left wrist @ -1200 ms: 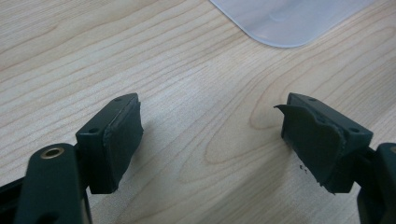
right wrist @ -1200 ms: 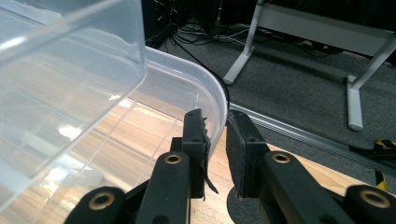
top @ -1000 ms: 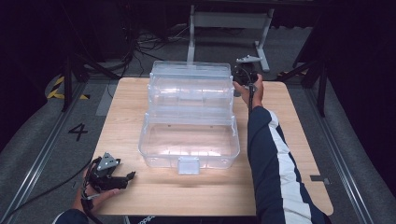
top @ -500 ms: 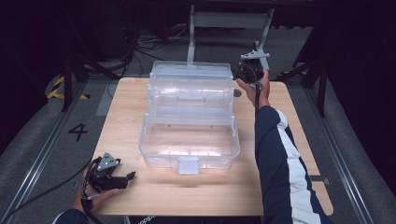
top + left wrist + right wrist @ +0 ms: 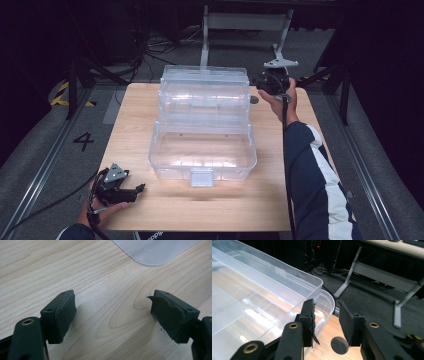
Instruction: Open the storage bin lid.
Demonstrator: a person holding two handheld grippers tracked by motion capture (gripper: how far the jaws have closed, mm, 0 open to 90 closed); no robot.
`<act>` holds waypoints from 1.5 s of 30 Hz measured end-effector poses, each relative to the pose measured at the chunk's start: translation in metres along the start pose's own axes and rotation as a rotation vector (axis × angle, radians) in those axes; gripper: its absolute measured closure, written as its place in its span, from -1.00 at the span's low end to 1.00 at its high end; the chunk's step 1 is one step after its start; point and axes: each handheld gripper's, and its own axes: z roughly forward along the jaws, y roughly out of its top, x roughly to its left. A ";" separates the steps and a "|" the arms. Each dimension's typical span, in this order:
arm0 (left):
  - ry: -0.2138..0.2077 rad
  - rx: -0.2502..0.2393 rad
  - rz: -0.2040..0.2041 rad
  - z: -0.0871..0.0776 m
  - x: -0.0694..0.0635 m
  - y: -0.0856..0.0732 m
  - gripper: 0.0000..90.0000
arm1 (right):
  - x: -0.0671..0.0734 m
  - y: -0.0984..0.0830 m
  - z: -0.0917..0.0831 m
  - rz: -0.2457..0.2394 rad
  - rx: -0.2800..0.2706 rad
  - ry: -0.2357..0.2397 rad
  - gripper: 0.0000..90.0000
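My right gripper has lifted and drawn back from the far right corner of the open, clear plastic tiered storage box, which sits mid-bench on the pale wooden bench. Its jaws stand slightly parted, empty, above a small dark round disc near the far edge. To take it well, I'd lower squarely over it. My left gripper rests wide open, empty, at the near left corner.

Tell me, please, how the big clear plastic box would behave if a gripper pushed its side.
The clear plastic box looks empty and thin-walled, so it is probably light and would likely slide on the smooth wooden table. Its walls may flex. Its open lid stands tall, so a high push might tip it.
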 end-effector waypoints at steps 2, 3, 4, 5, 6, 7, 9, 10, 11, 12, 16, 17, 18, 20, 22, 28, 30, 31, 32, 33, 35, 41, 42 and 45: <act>-0.002 0.005 -0.001 0.000 0.000 0.000 -0.54 | 0.001 0.002 -0.006 -0.015 0.003 0.001 0.45; -0.001 0.006 -0.002 0.000 0.000 0.000 -0.54 | 0.002 0.002 -0.010 -0.014 0.000 0.009 0.45; -0.001 0.005 -0.002 0.000 0.000 0.000 -0.54 | 0.002 0.002 -0.012 -0.019 -0.005 0.012 0.44; -0.002 0.006 -0.001 -0.001 0.000 0.000 -0.54 | 0.003 0.002 -0.015 -0.025 -0.005 0.019 0.44; 0.001 -0.002 -0.003 0.000 0.000 0.000 -0.54 | 0.004 0.002 -0.017 -0.033 -0.006 0.022 0.43; 0.001 0.004 -0.002 0.000 0.000 0.000 -0.54 | 0.005 0.001 -0.020 -0.031 -0.008 0.033 0.42; -0.001 0.006 -0.001 0.000 0.000 0.000 -0.54 | 0.007 0.000 -0.024 -0.041 -0.005 0.044 0.40; 0.000 0.003 -0.002 0.000 0.000 0.000 -0.54 | 0.008 -0.001 -0.026 -0.046 -0.006 0.046 0.39; 0.001 0.003 -0.001 0.000 0.000 0.000 -0.54 | 0.008 -0.002 -0.028 -0.051 -0.004 0.053 0.39; 0.001 0.003 -0.001 0.000 0.000 0.000 -0.54 | 0.008 -0.002 -0.028 -0.051 -0.004 0.053 0.39; 0.001 0.003 -0.002 0.000 0.000 0.000 -0.54 | 0.010 -0.006 -0.038 -0.051 0.002 0.080 0.34; 0.001 0.006 -0.001 -0.001 0.000 0.000 -0.54 | 0.010 -0.007 -0.041 -0.060 -0.002 0.082 0.34; 0.001 0.004 -0.003 -0.001 0.000 0.000 -0.54 | 0.010 -0.008 -0.043 -0.065 -0.001 0.084 0.33; 0.001 0.004 -0.003 -0.001 0.000 0.000 -0.54 | 0.010 -0.011 -0.048 -0.066 0.001 0.085 0.33; 0.000 0.004 -0.002 -0.001 0.000 0.000 -0.54 | 0.009 -0.015 -0.052 -0.072 0.010 0.088 0.30; -0.001 0.003 0.001 -0.001 0.000 0.000 -0.54 | 0.008 -0.024 -0.066 -0.086 0.021 0.097 0.28; -0.001 0.004 0.003 -0.001 0.000 0.000 -0.54 | 0.008 -0.026 -0.070 -0.089 0.035 0.099 0.25; -0.002 0.005 0.001 -0.001 0.000 0.000 -0.54 | 0.008 -0.028 -0.072 -0.095 0.033 0.095 0.25; -0.001 0.006 0.001 -0.001 0.000 0.000 -0.54 | 0.008 -0.029 -0.074 -0.100 0.035 0.095 0.25; -0.001 0.005 0.001 -0.001 0.000 0.000 -0.54 | 0.008 -0.030 -0.076 -0.111 0.039 0.091 0.25; -0.001 0.005 0.001 -0.001 0.000 0.000 -0.54 | 0.010 -0.033 -0.081 -0.127 0.049 0.092 0.24; -0.001 0.006 0.001 -0.001 0.000 0.000 -0.54 | 0.012 -0.041 -0.091 -0.157 0.061 0.092 0.21; -0.001 0.006 0.001 -0.001 0.000 0.000 -0.54 | 0.012 -0.041 -0.091 -0.157 0.061 0.092 0.21; -0.001 0.006 0.001 -0.001 0.000 0.000 -0.54 | 0.016 -0.046 -0.095 -0.176 0.073 0.102 0.17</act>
